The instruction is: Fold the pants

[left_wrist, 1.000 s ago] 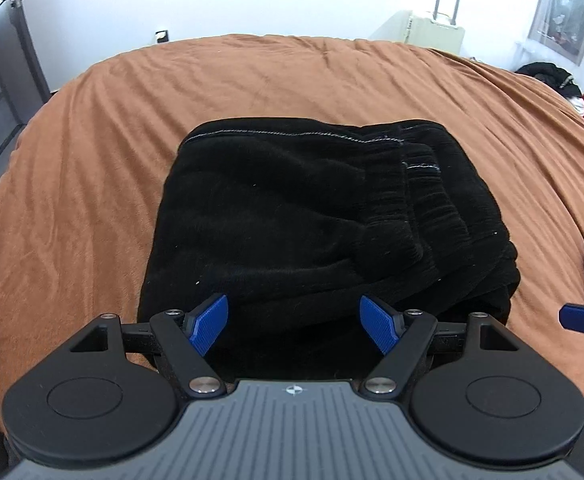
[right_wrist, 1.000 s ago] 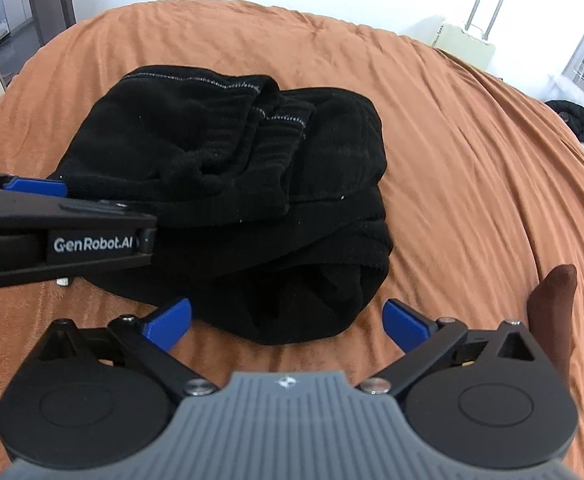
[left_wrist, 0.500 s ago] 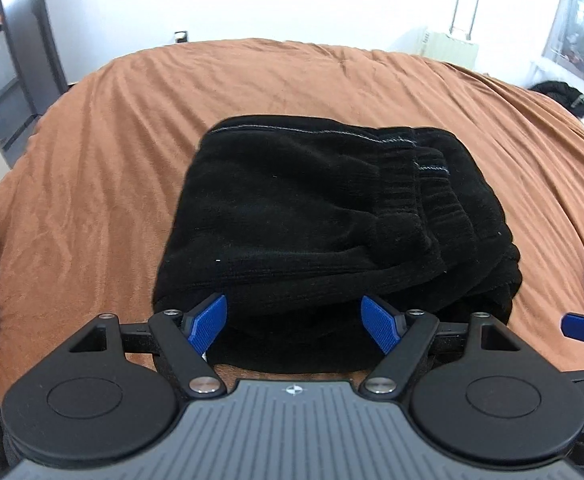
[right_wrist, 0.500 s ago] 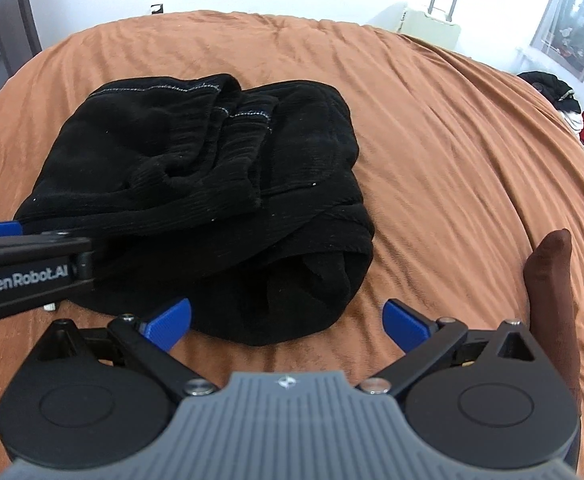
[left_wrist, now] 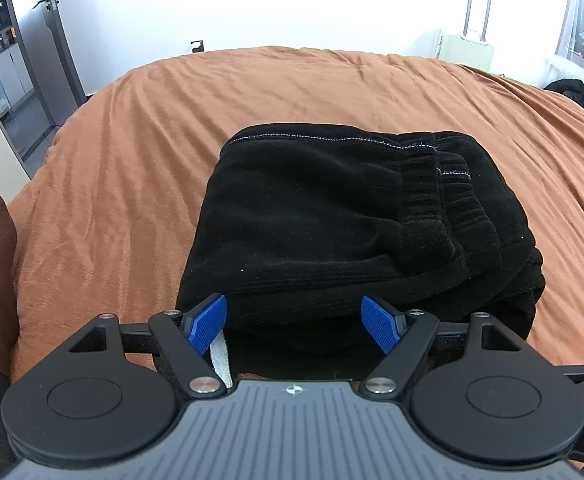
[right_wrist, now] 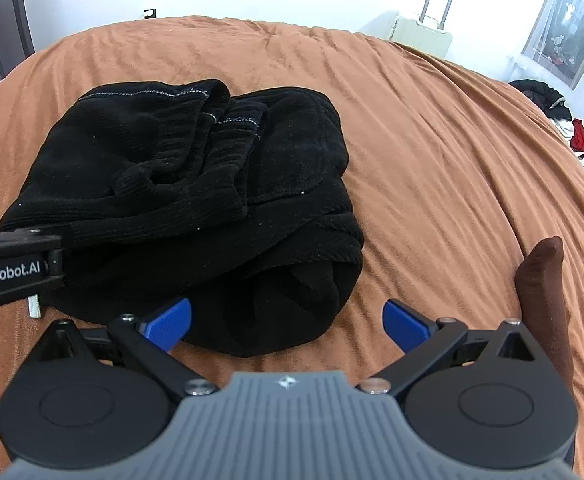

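- One pair of black pants (left_wrist: 332, 240) lies folded into a thick bundle near the middle of one bed covered with an orange-brown blanket (left_wrist: 131, 152); pale stitching runs along the waistband at the far edge.
- Two sets of tongs are in view. The left tongs (left_wrist: 294, 330) hover at the near edge of the bundle with the blue pads (left_wrist: 207, 324) spread wide and nothing pinched between them; a white tag (left_wrist: 221, 360) of the pants shows just beside the left pad.
- The right tongs (right_wrist: 285, 326) are also spread wide and hold nothing; the rolled near right corner of the pants sits just ahead of the left pad, and bare blanket lies between the pads.
- In the right wrist view the side of the left tongs carries white lettering, readable as "renRobot.AI" (right_wrist: 5, 274), cut off at the frame edge.
- One pale suitcase (left_wrist: 466, 46) with a raised handle stands by the far wall.
- One grey door (left_wrist: 39, 40) with a handle is at the far left.
- A heap of dark clothes (left_wrist: 576, 90) lies at the far right, beyond the bed.
- A person's finger (right_wrist: 540, 280) shows beside the right tongs.
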